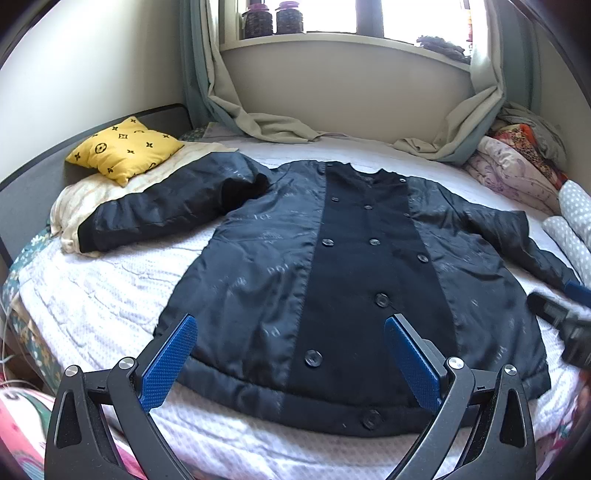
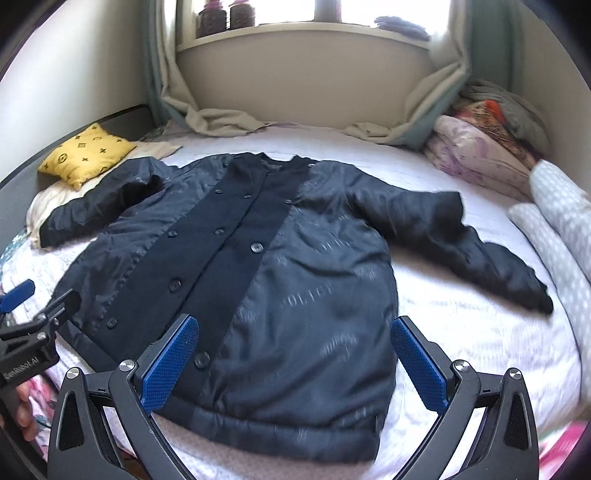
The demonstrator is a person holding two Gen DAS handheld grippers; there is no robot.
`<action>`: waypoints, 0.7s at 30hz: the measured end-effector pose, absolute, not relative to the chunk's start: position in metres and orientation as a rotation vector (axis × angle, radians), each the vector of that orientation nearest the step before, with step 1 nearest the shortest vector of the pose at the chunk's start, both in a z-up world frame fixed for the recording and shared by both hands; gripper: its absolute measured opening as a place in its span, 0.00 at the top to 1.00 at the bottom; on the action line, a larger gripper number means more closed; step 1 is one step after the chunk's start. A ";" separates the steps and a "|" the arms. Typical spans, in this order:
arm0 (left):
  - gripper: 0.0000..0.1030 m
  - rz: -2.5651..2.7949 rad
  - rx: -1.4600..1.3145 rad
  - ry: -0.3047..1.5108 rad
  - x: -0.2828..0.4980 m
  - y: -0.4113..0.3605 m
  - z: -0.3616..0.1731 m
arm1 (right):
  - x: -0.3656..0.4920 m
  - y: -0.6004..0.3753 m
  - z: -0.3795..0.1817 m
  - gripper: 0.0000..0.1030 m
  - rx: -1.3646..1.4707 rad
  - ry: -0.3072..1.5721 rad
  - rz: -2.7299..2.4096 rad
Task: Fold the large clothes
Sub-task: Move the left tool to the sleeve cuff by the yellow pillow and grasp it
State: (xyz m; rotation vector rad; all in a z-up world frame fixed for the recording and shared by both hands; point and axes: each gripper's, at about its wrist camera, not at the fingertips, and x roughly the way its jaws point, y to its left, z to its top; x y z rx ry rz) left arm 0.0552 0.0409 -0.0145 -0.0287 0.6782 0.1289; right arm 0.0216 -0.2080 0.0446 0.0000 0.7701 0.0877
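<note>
Folding this flat jacket (image 1: 332,266) well means sending both wide, empty claws, left claw (image 1: 291,354) and right claw (image 2: 295,354), to the sleeves first.

The jacket (image 1: 258,266) is showing slightly glossy, smooth cloth side panels beside a matt button placket (image 1: 369,258). The white bedspread (image 1: 110,288) is looking quilted and matt. The left gripper (image 1: 290,328) is showing blue, finely textured pads (image 1: 168,363) and matt black plastic.

1 jacket (image 1: 332,266), 2 jars (image 1: 273,18), 1 yellow cushion (image 1: 123,149)
</note>
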 end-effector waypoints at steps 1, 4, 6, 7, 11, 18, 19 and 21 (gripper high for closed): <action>0.00 0.133 -0.033 0.681 0.059 0.044 -0.013 | 0.031 -0.211 0.050 0.00 0.016 0.769 0.100; 0.00 0.139 -0.059 0.681 0.070 0.052 -0.006 | 0.056 -0.218 0.063 0.00 0.045 0.772 0.127; 0.00 0.149 -0.061 0.680 0.080 0.059 0.001 | 0.076 -0.224 0.073 0.00 0.069 0.768 0.146; 0.00 0.154 -0.057 0.678 0.084 0.061 0.004 | 0.084 -0.226 0.076 0.00 0.079 0.764 0.156; 0.00 0.197 -0.035 0.674 0.106 0.074 0.018 | 0.127 -0.234 0.095 0.00 0.076 0.729 0.173; 0.00 0.265 -0.058 0.701 0.164 0.113 0.038 | 0.176 -0.251 0.102 0.00 0.081 0.667 0.207; 0.00 0.269 -0.069 0.710 0.172 0.119 0.039 | 0.179 -0.254 0.097 0.00 0.077 0.670 0.204; 0.00 0.257 -0.116 0.738 0.191 0.136 0.041 | 0.184 -0.258 0.087 0.00 0.080 0.694 0.198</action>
